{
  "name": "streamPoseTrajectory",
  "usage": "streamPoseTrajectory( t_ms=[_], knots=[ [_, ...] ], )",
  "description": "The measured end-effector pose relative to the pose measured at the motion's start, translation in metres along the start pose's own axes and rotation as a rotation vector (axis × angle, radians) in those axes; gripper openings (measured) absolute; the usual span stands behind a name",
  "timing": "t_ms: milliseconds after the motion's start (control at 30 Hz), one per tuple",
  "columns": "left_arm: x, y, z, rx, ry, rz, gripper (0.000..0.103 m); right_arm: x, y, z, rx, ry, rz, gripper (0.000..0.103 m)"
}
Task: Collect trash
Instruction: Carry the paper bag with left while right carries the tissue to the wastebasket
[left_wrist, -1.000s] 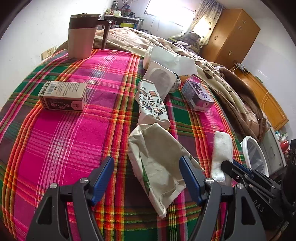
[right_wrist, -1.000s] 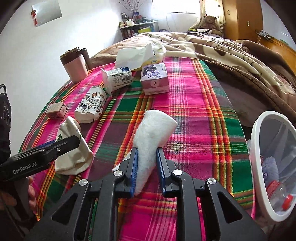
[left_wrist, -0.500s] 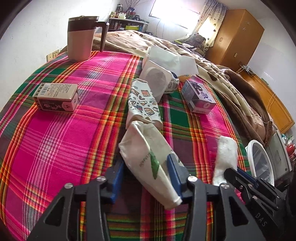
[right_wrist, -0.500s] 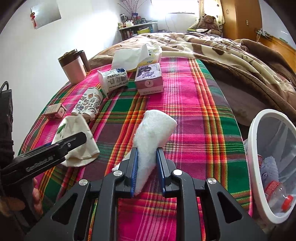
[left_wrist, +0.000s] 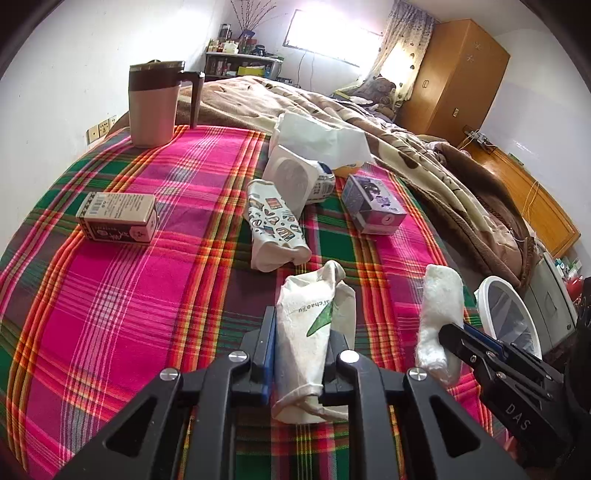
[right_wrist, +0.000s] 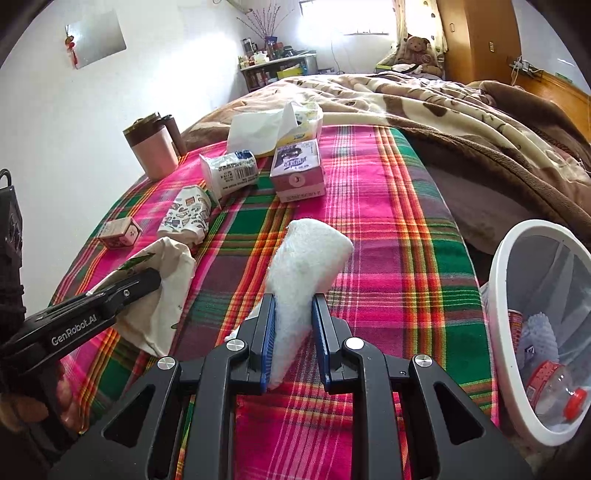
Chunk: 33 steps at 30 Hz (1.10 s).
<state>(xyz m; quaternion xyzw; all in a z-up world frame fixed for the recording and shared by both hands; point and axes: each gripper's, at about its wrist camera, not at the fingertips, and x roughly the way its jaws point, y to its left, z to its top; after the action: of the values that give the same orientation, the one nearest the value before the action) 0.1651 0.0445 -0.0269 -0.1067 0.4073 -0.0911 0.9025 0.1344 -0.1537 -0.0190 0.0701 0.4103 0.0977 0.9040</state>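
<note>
Fingers of the left gripper (left_wrist: 301, 354) have just been closing and now pinch the crumpled beige paper bag with a green leaf print (left_wrist: 314, 332) near its lower end, where the creased paper is narrow enough to fit between them. Fingers of the right gripper (right_wrist: 293, 343) are clamped on the tapered end of the white fluffy tissue wad (right_wrist: 306, 266); its wide end projects forward over the pink-and-green plaid cloth (right_wrist: 388, 229) covering the bed. Both items remain low over the cloth, side by side and apart. The white round trash bin with a clear liner (right_wrist: 502, 332) stands beside the bed edge on the right, already containing a plastic bottle with a red cap (right_wrist: 554, 391); it appears placed within easy reach of the right gripper. Remaining on the cloth are a patterned crushed paper cup (left_wrist: 275, 225), a purple drink carton (left_wrist: 373, 210) and a small brown carton (left_wrist: 116, 218). Judged next step: lift both items and carry them to the bin.
</note>
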Motion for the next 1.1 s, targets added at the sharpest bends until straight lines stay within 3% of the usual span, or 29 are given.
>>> streamPoseTrajectory(
  t_ms=[500, 1100],
  knots=[
    [-0.040, -0.029, 0.000, 0.065, -0.076, -0.038, 0.017, -0.033, -0.010, 0.003, 0.011, -0.082, 0.011, 0.020],
    [-0.058, -0.106, 0.004, 0.207, -0.136, -0.133, 0.017, -0.081, -0.057, 0.004, 0.064, -0.171, -0.057, 0.020]
  ],
)
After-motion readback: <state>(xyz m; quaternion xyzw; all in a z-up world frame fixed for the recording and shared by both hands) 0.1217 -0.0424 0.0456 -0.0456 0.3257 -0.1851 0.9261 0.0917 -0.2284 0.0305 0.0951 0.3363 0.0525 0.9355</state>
